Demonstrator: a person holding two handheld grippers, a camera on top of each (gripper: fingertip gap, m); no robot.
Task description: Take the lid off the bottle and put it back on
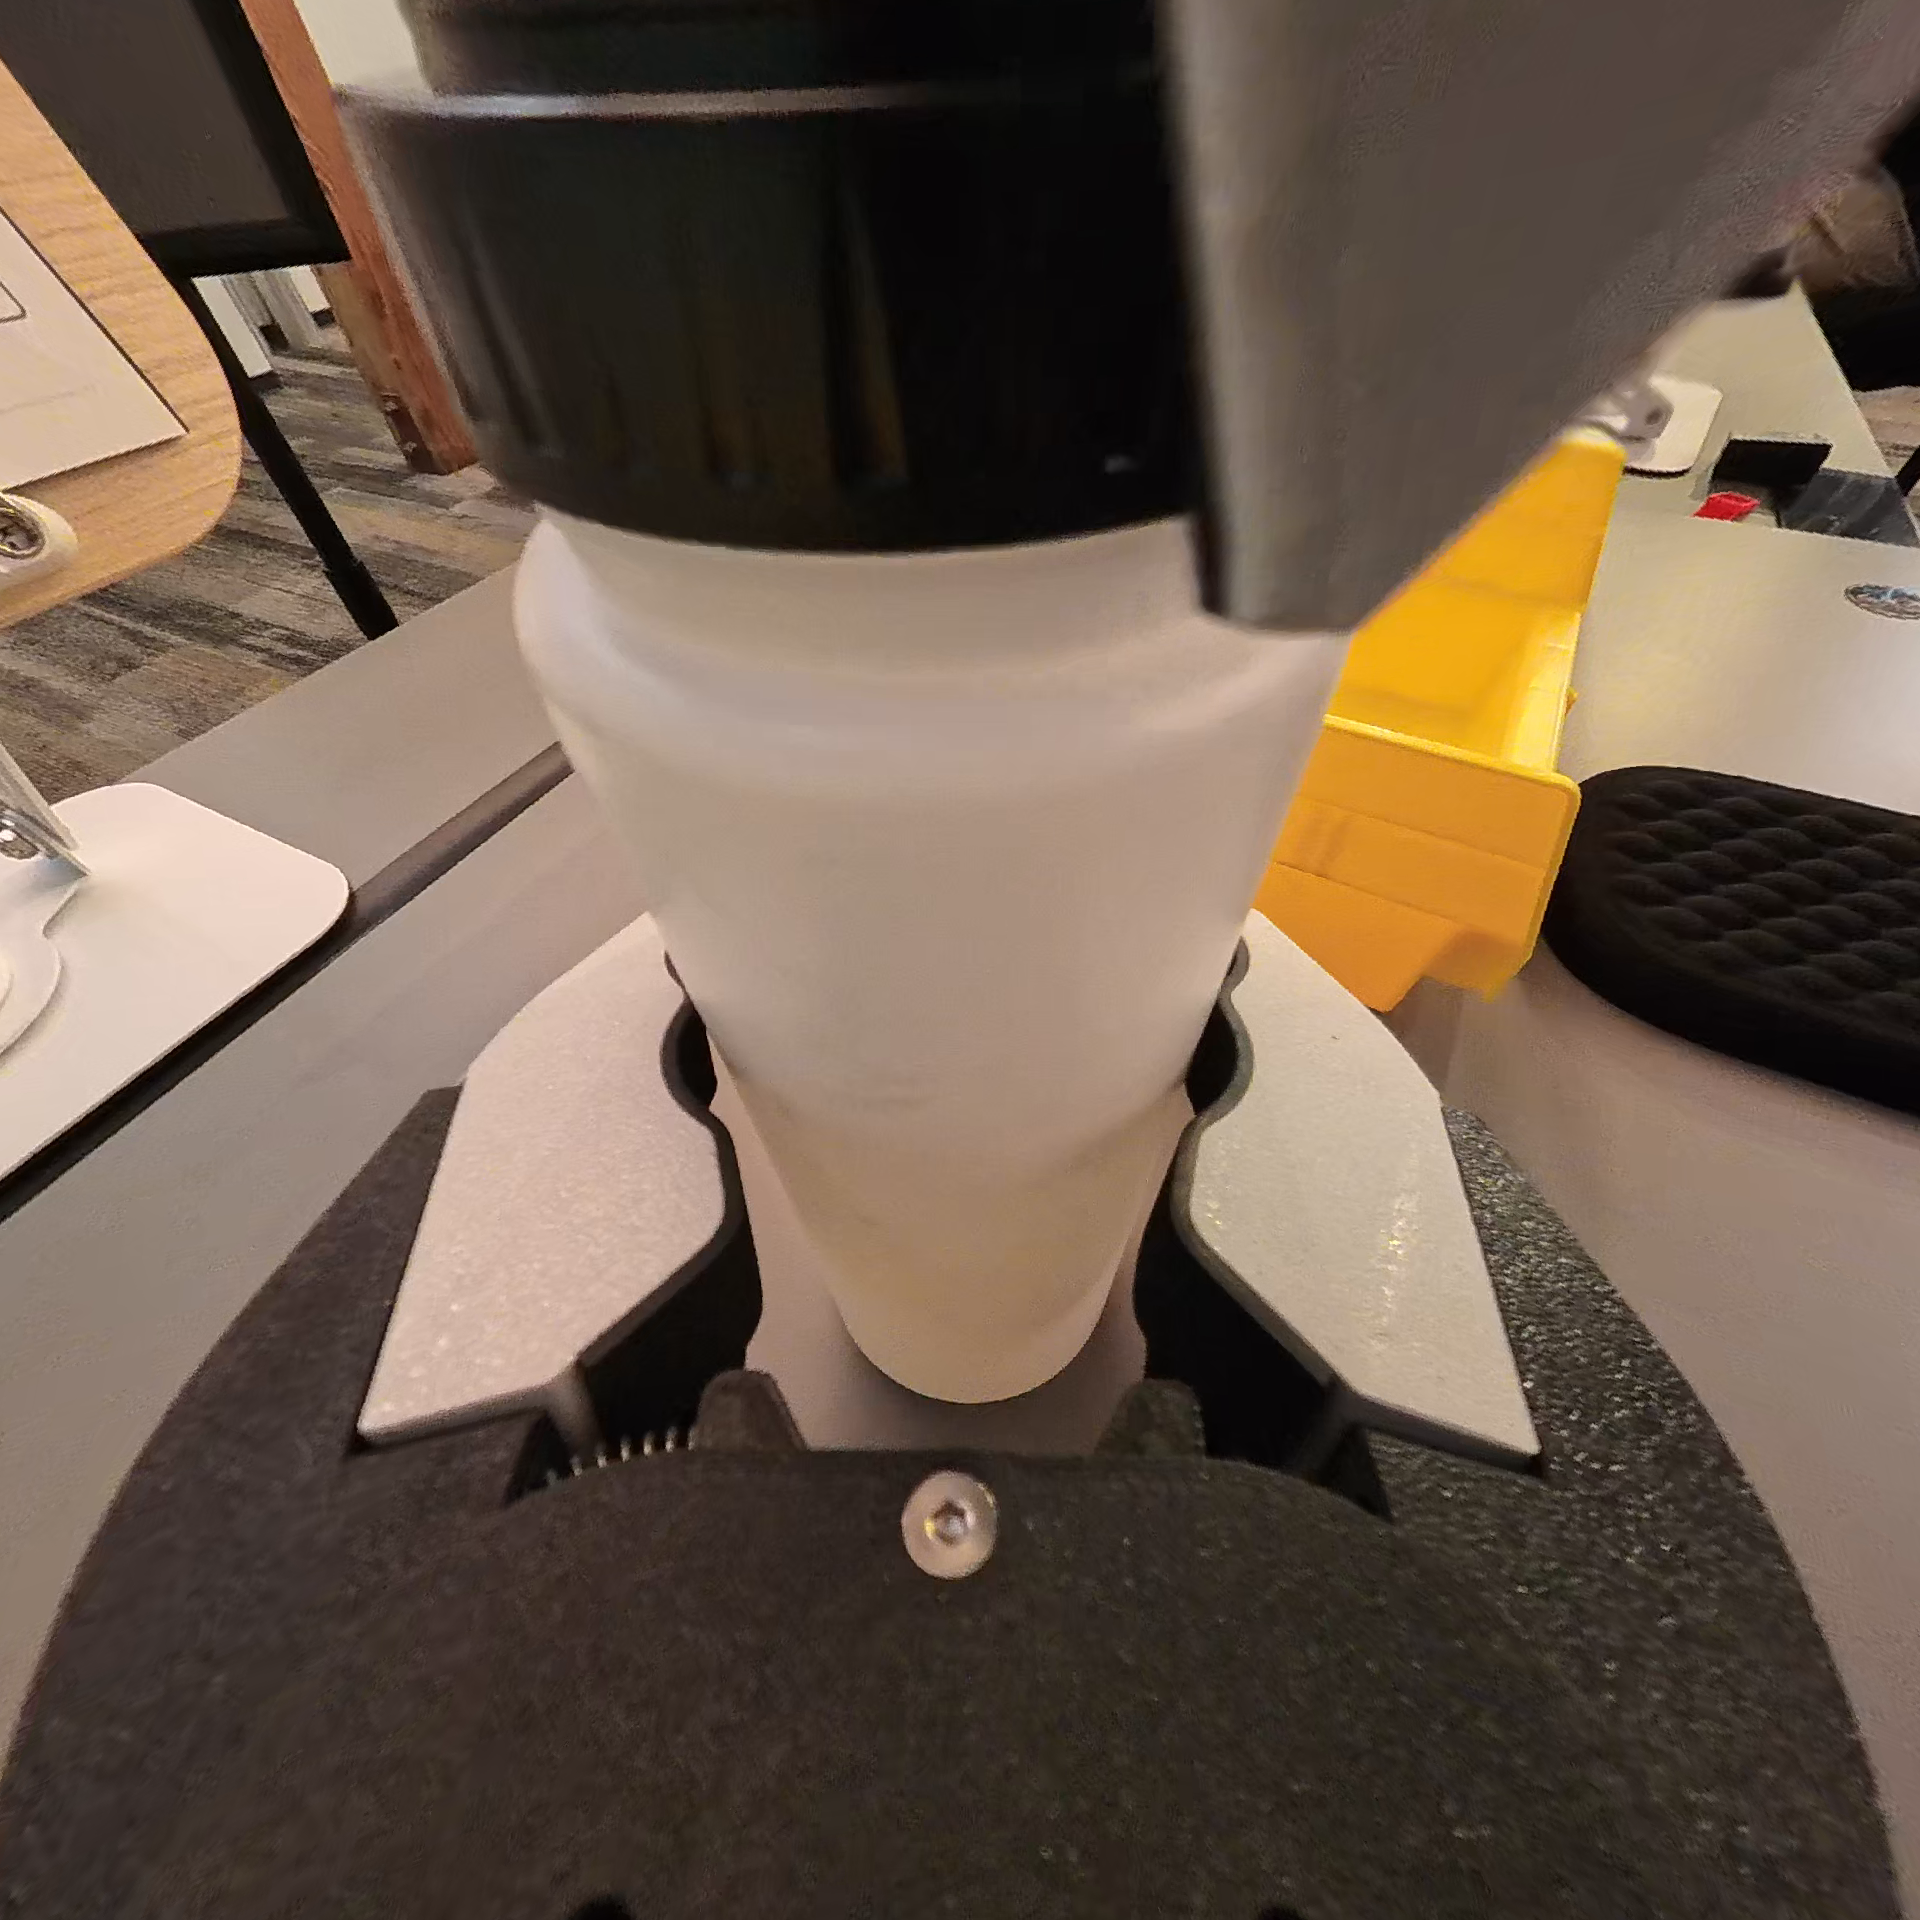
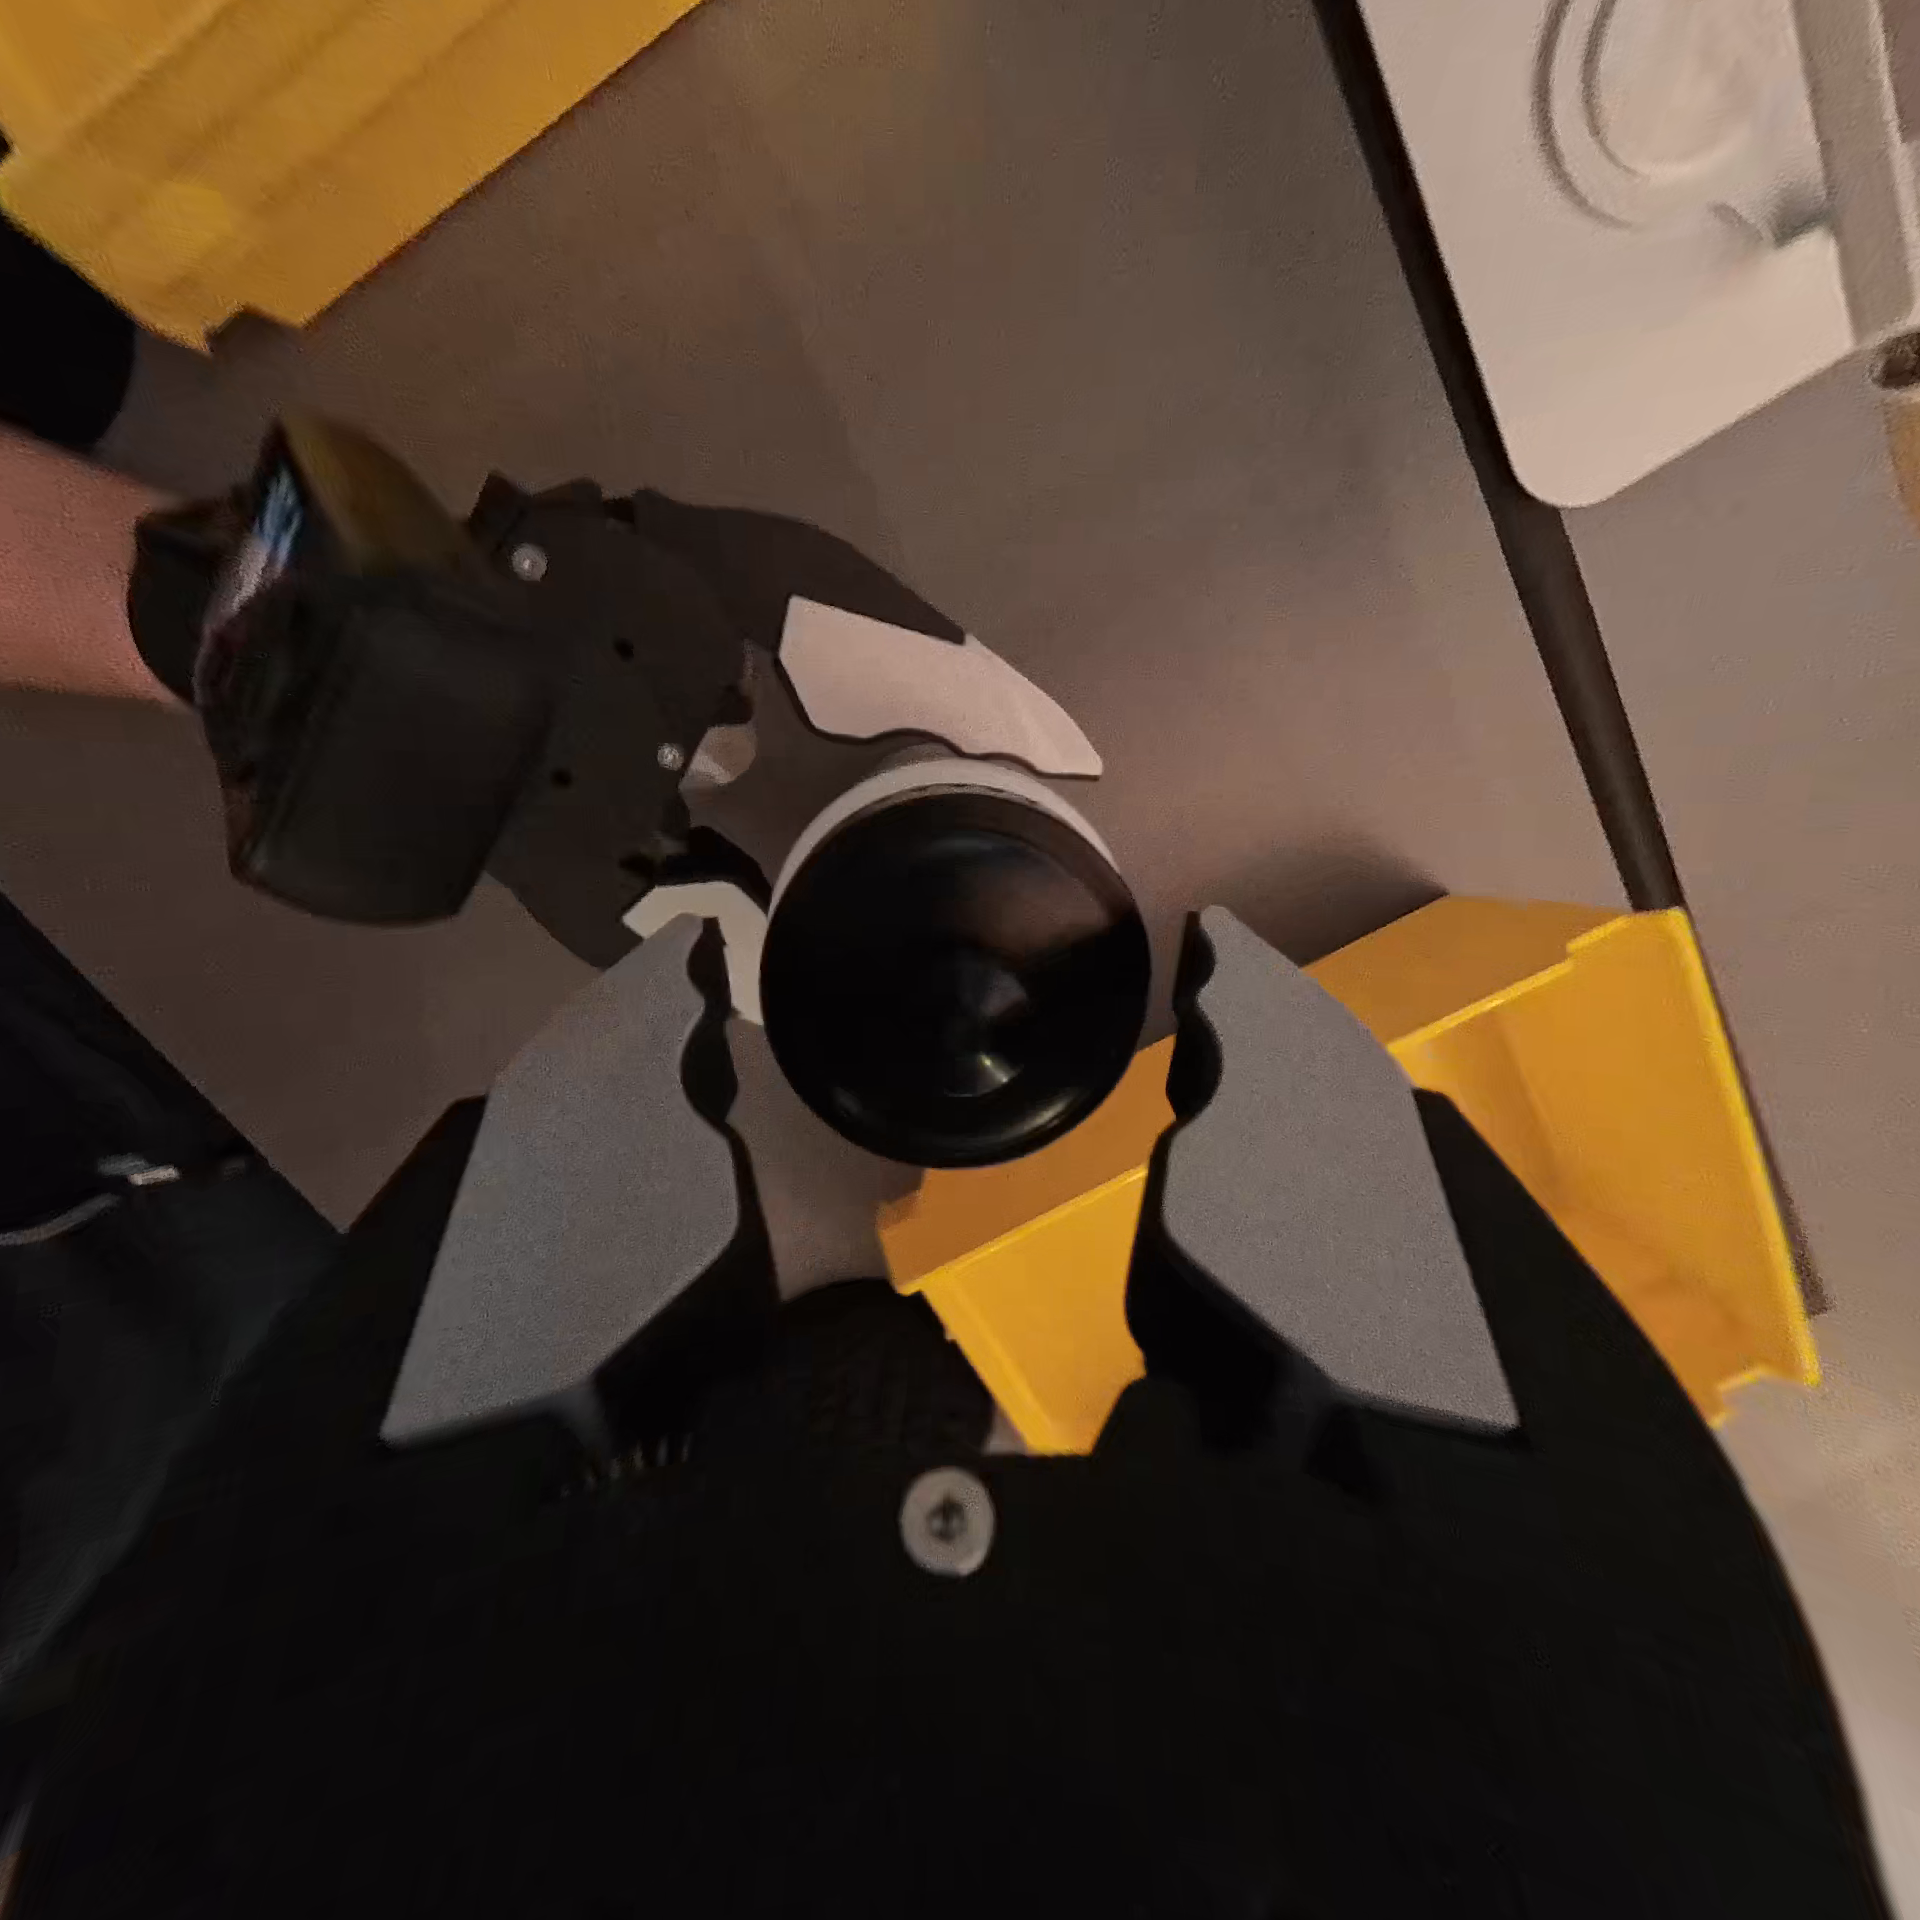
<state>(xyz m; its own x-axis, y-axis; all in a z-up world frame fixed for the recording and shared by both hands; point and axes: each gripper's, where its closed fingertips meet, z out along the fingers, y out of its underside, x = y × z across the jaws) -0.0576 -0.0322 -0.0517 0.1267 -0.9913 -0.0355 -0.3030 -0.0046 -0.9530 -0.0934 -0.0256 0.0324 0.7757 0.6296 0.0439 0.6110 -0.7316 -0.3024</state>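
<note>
A white bottle (image 1: 935, 935) with a black lid (image 1: 831, 343) stands upright on the grey table (image 1: 1683, 1299). My left gripper (image 1: 956, 966) is shut on the bottle's lower body, one finger on each side. From above, in the right wrist view, the lid (image 2: 956, 987) sits on the bottle's white rim (image 2: 831, 821). My right gripper (image 2: 945, 930) is open, with a finger on each side of the lid and a small gap to each. One of its grey fingers (image 1: 1455, 260) shows beside the lid in the left wrist view. The left gripper's white finger (image 2: 914, 675) shows against the bottle.
A yellow bin (image 1: 1455, 790) lies just right of the bottle, next to a black mesh pad (image 1: 1745, 914). It also shows in the right wrist view (image 2: 1538, 1122), with a second yellow bin (image 2: 260, 135). A white stand base (image 1: 156, 935) sits at the left. A hand (image 2: 62, 582) holds the left gripper.
</note>
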